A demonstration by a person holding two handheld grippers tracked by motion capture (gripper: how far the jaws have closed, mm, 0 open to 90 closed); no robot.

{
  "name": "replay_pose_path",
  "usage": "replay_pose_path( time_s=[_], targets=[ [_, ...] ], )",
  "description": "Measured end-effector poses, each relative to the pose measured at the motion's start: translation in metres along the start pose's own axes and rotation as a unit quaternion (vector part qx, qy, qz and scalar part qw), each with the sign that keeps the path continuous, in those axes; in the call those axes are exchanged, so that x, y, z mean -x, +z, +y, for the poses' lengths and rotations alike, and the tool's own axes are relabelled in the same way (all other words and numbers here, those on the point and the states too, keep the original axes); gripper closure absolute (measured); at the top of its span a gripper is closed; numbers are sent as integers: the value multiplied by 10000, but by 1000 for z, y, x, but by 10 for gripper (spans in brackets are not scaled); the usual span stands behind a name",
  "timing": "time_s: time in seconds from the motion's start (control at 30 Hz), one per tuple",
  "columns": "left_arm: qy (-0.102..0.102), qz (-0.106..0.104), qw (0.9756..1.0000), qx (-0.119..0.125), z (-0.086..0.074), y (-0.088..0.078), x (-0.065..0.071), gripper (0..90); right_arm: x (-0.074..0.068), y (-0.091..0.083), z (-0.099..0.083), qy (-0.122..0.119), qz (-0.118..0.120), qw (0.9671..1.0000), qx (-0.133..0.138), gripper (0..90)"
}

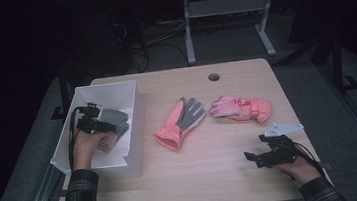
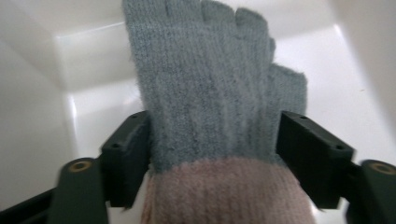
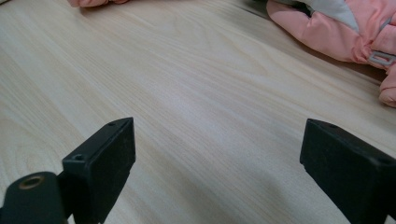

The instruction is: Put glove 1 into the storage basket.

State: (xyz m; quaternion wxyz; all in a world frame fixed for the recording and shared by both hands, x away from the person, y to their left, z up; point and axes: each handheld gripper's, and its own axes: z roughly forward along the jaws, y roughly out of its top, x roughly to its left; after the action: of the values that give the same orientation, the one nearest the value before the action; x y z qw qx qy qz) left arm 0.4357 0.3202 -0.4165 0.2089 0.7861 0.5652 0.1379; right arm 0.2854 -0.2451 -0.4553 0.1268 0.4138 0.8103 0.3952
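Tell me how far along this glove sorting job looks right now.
Partly done, by the look of it. The left gripper is inside the white bin, its fingers either side of a grey knit glove. The right gripper is open over the table, holding nothing. Left: the pink-and-grey glove and the pink padded glove.

No readable text, label, brand or number appears on anything here.

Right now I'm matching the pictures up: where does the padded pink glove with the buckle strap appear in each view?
High view: the padded pink glove lies right of centre on the wooden table.
Right gripper view: upper right corner, beyond the open jaws.
Shared landmark: the wooden table's pale grain.
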Motion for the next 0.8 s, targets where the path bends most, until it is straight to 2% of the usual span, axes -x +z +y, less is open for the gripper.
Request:
replay_pose_path(
  time_s=[0.13,0.33,0.53,0.57,0.63,0.73,0.8],
  targets=[
    [31,21,9999,98,3,-10,3,188,-1,0,0,-13,10,10000,-6,103],
    [125,-199,9995,192,8,-28,5,165,-1,0,0,-23,5,10000,-13,103],
    [257,-370,9981,410,11,-45,9,135,-1,1,1,-19,14,10000,-23,103],
    [353,-469,9971,484,12,-52,12,134,-1,1,1,-10,16,10000,-36,103],
    [334,-546,9964,552,12,-55,13,130,-1,1,0,-1,27,10000,-61,103],
    [386,-741,9937,750,15,-69,19,130,-1,1,0,8,22,10000,-59,103],
    [452,-781,9926,810,16,-74,23,130,-1,0,0,11,19,10000,-56,103]
  ],
)
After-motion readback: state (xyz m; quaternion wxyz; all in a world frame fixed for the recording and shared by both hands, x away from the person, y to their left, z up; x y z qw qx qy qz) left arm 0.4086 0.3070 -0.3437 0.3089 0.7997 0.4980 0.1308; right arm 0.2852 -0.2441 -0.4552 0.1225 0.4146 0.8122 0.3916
